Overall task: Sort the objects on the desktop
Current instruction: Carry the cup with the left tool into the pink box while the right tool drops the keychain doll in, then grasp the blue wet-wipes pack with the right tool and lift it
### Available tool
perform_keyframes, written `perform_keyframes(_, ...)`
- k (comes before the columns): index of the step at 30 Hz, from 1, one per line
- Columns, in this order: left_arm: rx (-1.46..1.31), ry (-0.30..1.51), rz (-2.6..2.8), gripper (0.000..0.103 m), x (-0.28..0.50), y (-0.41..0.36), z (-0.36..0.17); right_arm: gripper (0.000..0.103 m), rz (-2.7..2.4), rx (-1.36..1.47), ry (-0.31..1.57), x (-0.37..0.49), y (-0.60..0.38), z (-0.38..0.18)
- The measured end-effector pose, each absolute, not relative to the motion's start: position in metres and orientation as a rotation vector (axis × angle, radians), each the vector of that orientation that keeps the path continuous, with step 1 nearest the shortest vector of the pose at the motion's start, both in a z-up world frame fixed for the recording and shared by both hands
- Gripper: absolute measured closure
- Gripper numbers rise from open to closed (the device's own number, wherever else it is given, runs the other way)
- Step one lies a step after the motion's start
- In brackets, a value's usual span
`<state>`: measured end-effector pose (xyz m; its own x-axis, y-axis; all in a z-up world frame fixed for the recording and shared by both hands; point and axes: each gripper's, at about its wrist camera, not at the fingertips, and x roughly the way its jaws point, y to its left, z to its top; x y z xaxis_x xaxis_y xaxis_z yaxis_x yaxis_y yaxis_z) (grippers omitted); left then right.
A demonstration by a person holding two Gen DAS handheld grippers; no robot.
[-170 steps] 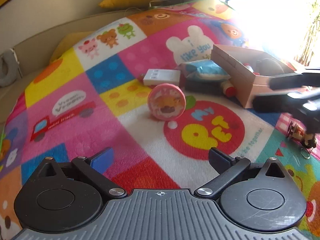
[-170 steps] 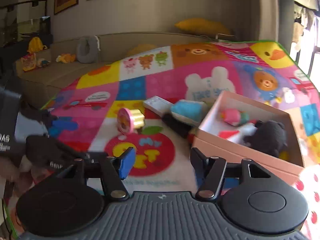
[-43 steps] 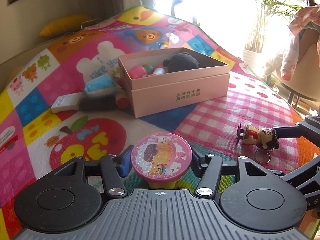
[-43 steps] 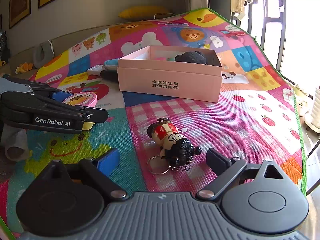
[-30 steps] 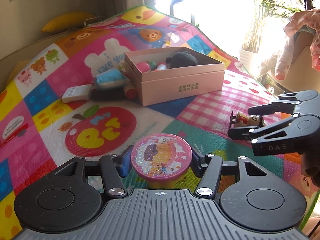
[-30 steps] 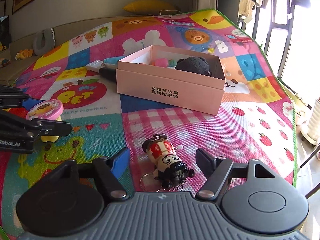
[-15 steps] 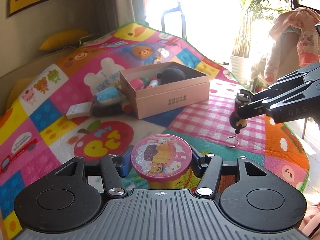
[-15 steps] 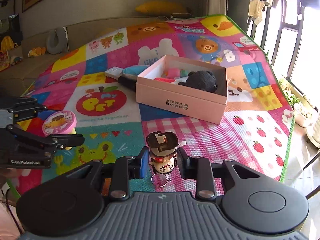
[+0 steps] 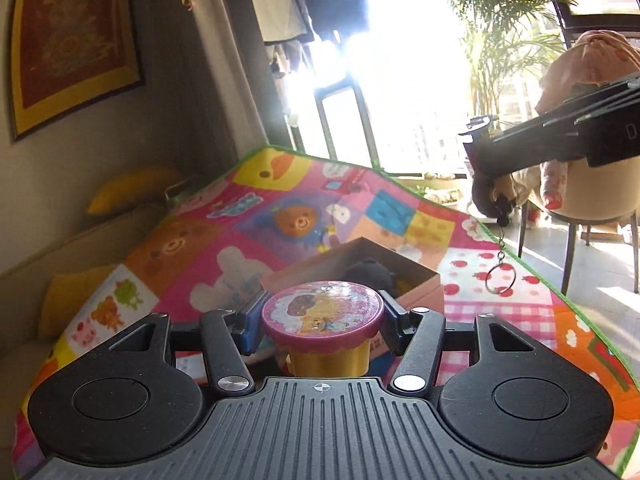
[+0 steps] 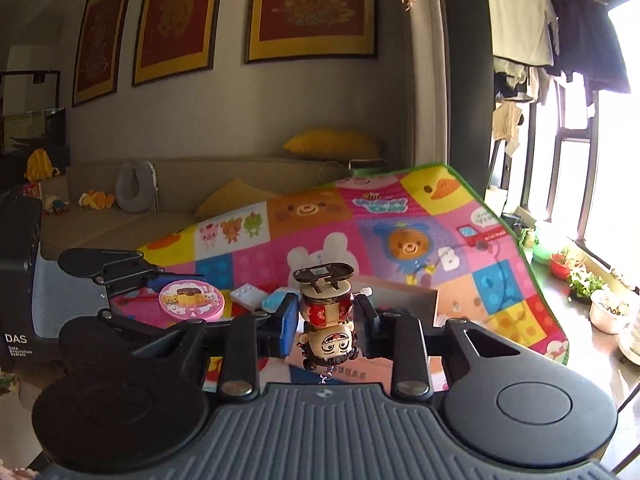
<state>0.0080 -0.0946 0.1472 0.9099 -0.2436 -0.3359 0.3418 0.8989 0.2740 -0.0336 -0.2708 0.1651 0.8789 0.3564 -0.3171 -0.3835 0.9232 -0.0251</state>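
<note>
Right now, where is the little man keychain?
The little man keychain hangs upside down between the right gripper's fingers, lifted above the pink box, right of the round pink-lidded tub.

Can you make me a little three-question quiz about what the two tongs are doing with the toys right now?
1. True or false: the left tongs are shut on the round tub with the pink cartoon lid.
2. Which way up is the doll keychain in the right tongs?
A. head up
B. head down
C. lying flat on the mat
3. Fill in the missing word: both toys are held up in the air above the colourful mat, near the pink ____.

Key:
1. True
2. B. Its feet point up and its key ring dangles below.
3. box
</note>
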Motion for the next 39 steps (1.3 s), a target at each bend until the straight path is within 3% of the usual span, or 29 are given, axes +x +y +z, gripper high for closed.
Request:
perform_keyframes(7,0.294,0.264,-0.294,0.040,0.121,-0.115,0.145,0.074,0.332,-0.068,0.256,0.041,-0.283,0.184)
perform_keyframes(10,0.239,0.276,-0.285,0.016,0.158,-0.109,0.138,0.074,0.318,-0.057,0.283,0.079,-0.280,0.182)
perform_keyframes(13,0.176,0.309,-0.256,0.007,0.157,-0.080,0.125,0.074,0.305,-0.034,0.312,0.114,-0.279,0.174)
perform_keyframes(23,0.125,0.544,-0.267,0.003,0.094,-0.007,0.040,0.074,0.282,-0.010,0.396,0.211,-0.251,0.144)
perform_keyframes(25,0.104,0.558,-0.266,0.002,0.088,0.004,0.035,0.072,0.251,-0.044,0.402,0.224,-0.246,0.139)
perform_keyframes(28,0.070,0.567,-0.243,0.001,0.087,0.018,0.028,0.057,0.208,-0.043,0.443,0.241,-0.244,0.132)
perform_keyframes(39,0.000,0.575,-0.140,0.000,0.082,0.049,0.027,0.057,0.285,-0.143,0.575,0.236,-0.182,0.107)
